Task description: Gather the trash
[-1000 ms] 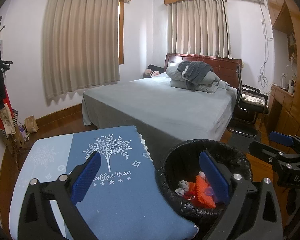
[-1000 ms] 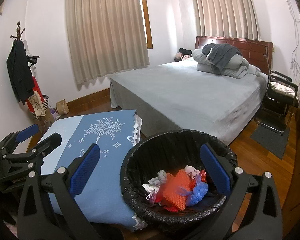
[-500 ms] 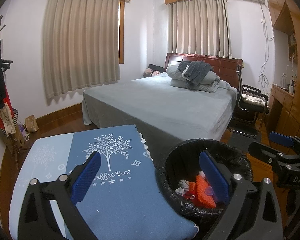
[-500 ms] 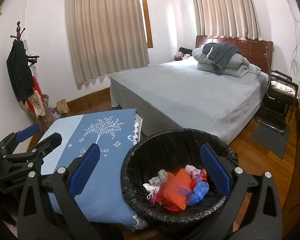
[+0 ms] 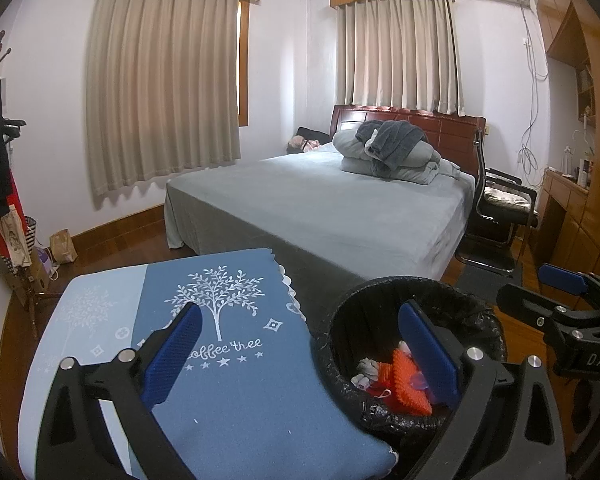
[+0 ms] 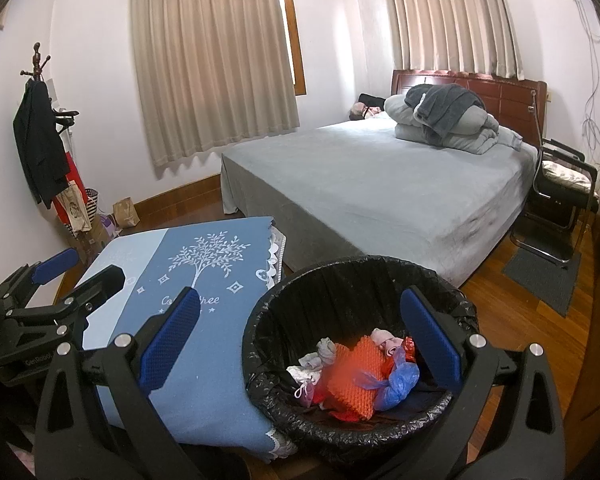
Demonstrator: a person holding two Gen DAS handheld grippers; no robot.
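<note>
A black-lined trash bin (image 6: 340, 280) stands on the floor beside a table with a blue cloth (image 6: 204, 280). Inside lies trash: an orange mesh piece (image 6: 352, 376), a blue bag (image 6: 396, 380) and white and pink scraps. My right gripper (image 6: 300, 340) hangs open above the bin's near rim, nothing between its blue pads. My left gripper (image 5: 300, 352) is open too, over the cloth's right edge and the bin (image 5: 380, 292), empty. The orange mesh (image 5: 408, 380) shows past its right finger. Each gripper appears at the edge of the other's view.
A grey bed (image 6: 380, 184) with folded bedding fills the room behind the table. A black chair (image 6: 560, 192) and a dark mat sit at the right on the wooden floor. A coat rack (image 6: 40, 128) with bags stands at the left wall. Wooden cabinets (image 5: 580, 200) line the right.
</note>
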